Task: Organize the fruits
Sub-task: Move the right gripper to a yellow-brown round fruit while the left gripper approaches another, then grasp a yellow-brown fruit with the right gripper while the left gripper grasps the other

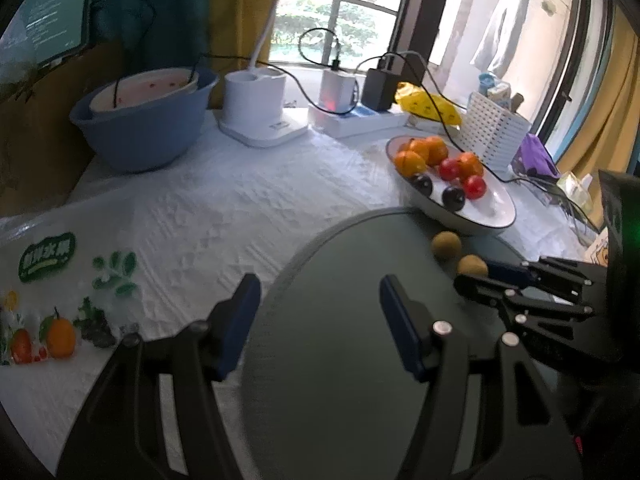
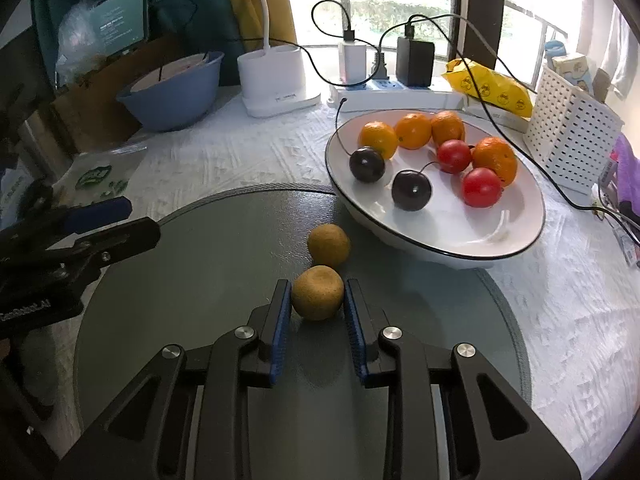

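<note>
The bench (image 2: 560,320) carries a round grey mat (image 2: 200,300) and, touching its far edge, a white plate (image 2: 460,232) with oranges, red fruits and dark cherries. Two brown fruits lie on the mat. The right hand-held gripper (image 2: 317,300) grasps the near brown fruit (image 2: 317,292); the other brown fruit (image 2: 329,244) is just behind. The left hand-held gripper (image 1: 316,308) hovers released above the mat.

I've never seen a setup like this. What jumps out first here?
The white bowl of bright fruit, behind the dark round mat: oranges, red fruits and two near-black cherries. Nearer, on the mat, lie two brown fruits; the right gripper has its blue pads either side of the nearer brown fruit, though whether they touch is unclear. The left gripper hangs open over the mat's left edge.
</note>
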`<state>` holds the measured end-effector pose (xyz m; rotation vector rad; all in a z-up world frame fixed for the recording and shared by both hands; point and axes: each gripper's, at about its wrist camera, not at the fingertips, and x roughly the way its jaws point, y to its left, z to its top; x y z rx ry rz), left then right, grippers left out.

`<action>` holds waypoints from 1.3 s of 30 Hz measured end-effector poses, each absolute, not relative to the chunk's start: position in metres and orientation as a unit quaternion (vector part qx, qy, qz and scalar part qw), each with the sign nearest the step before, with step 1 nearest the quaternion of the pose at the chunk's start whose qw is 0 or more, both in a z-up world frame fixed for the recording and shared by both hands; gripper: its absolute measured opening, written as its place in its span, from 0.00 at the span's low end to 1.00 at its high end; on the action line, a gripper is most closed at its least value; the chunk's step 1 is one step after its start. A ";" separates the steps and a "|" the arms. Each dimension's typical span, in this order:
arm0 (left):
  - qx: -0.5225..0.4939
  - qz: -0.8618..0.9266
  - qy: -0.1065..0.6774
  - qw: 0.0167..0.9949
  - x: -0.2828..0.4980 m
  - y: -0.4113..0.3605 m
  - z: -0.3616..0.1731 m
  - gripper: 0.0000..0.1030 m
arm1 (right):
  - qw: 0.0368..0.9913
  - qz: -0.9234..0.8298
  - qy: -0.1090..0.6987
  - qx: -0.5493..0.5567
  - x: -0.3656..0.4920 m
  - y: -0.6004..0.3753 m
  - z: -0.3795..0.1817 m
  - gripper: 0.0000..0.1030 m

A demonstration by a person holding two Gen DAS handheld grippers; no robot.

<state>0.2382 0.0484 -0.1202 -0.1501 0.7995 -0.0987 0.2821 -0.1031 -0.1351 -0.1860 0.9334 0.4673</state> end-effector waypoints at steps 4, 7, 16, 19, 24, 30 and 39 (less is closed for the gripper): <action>-0.063 -0.057 0.388 0.918 0.240 0.031 -0.116 0.62 | 0.867 0.219 0.439 -0.081 0.280 -0.116 -0.130 0.28; -0.056 -0.063 0.388 0.918 0.242 0.018 -0.115 0.62 | 0.871 0.214 0.436 -0.075 0.278 -0.128 -0.126 0.28; -0.038 -0.077 0.396 0.914 0.254 -0.015 -0.115 0.62 | 0.877 0.204 0.431 -0.059 0.279 -0.162 -0.123 0.28; -0.033 -0.081 0.401 0.912 0.261 -0.024 -0.117 0.62 | 0.879 0.199 0.431 -0.055 0.282 -0.171 -0.123 0.28; -0.023 -0.087 0.409 0.908 0.271 -0.037 -0.121 0.62 | 0.880 0.191 0.432 -0.046 0.287 -0.186 -0.124 0.28; -0.008 -0.099 0.417 0.903 0.284 -0.054 -0.127 0.61 | 0.879 0.189 0.436 -0.037 0.294 -0.199 -0.128 0.28; 0.007 -0.112 0.433 0.894 0.301 -0.070 -0.135 0.42 | 0.882 0.184 0.433 -0.027 0.302 -0.212 -0.126 0.28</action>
